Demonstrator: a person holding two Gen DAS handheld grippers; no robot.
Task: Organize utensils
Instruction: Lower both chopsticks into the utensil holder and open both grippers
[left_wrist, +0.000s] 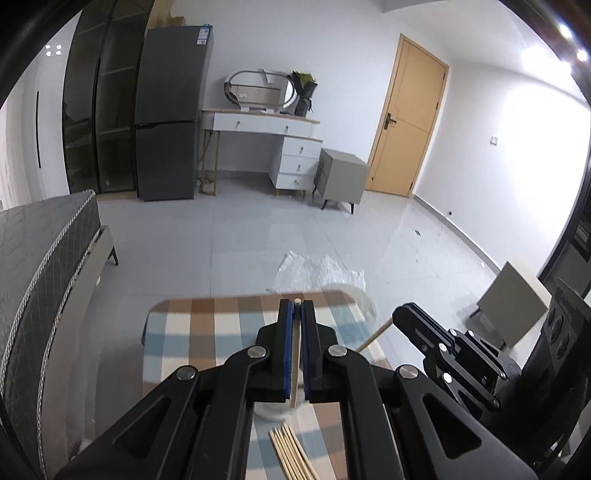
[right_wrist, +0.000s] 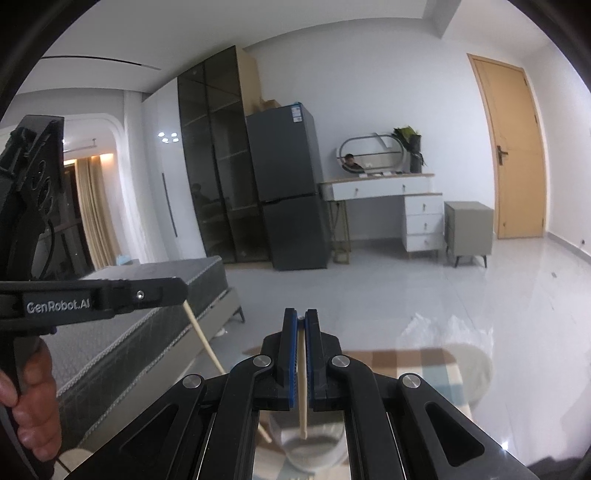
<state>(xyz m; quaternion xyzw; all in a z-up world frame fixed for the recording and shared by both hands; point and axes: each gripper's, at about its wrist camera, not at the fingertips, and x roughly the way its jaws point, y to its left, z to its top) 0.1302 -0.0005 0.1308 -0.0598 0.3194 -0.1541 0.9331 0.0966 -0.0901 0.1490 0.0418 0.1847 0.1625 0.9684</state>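
Holding one chopstick each, both hand-held grippers sat above the desk (left_wrist: 177, 325) with its checked cloth. The left hand-held gripper (left_wrist: 296, 314) was clamped narrow on a chopstick (left_wrist: 294, 354) that ran lengthwise between the blue pads, its tip poking out past the fingertips and its lower end hanging over the white cup (left_wrist: 271, 411) below. The right hand-held gripper (right_wrist: 301, 325) was likewise pinched tight on its own chopstick (right_wrist: 303, 391), lower end dangling over the white cup (right_wrist: 314, 446), which looked like the holder.

Gripping near the top end probably let each stick hang down so it could drop into the cup end first. Judging by that, the step was carrying sticks to the cup.

A loose bundle of chopsticks (left_wrist: 291, 454) lay on the cloth just beside the cup, nearer the camera, not yet sorted. A clear plastic bag (left_wrist: 317, 269) lay on the floor beyond the desk's far edge, away from the cup.

In the right wrist view, a person's hand (right_wrist: 33, 406) was wrapped around the left gripper's handle, left of the cup.
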